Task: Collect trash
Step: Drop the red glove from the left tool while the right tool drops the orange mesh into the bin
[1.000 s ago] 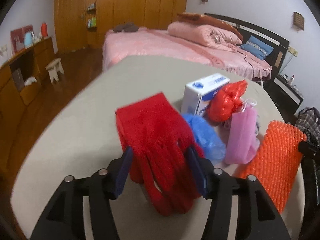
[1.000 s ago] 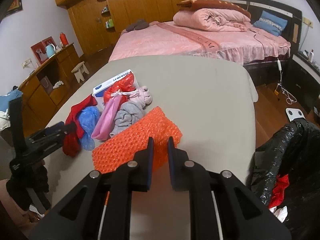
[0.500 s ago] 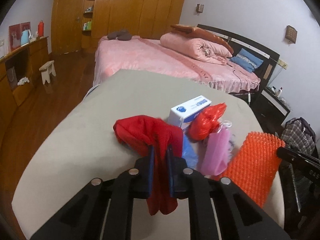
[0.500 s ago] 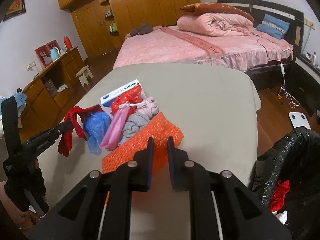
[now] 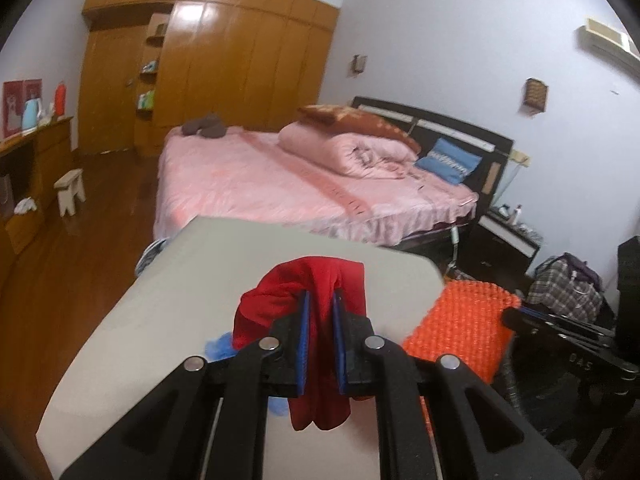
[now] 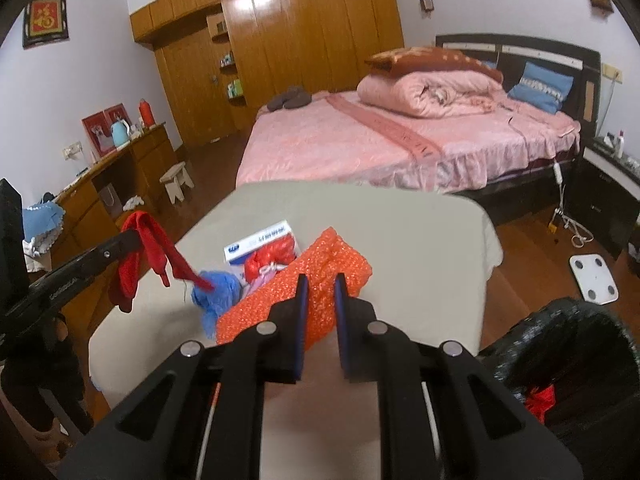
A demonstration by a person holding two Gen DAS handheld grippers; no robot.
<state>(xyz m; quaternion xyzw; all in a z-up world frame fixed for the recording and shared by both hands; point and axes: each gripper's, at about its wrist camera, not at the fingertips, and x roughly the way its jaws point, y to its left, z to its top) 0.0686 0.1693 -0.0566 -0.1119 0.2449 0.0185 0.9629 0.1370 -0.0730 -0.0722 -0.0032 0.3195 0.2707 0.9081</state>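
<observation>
My left gripper is shut on a red cloth and holds it lifted above the beige table; the red cloth hangs from it in the right wrist view. My right gripper is shut on an orange bubble-wrap sheet, lifted off the table; the sheet also shows in the left wrist view. A blue plastic bag, a red bag, a pink bag and a white-blue box lie on the table.
A black trash bag with red trash inside stands open at the right of the table. A pink bed stands behind the table. A wooden cabinet runs along the left. A white scale lies on the floor.
The left gripper closed on the red cloth and lifted it off the table. The right gripper rose with the orange bubble wrap. Both views tilted upward.
</observation>
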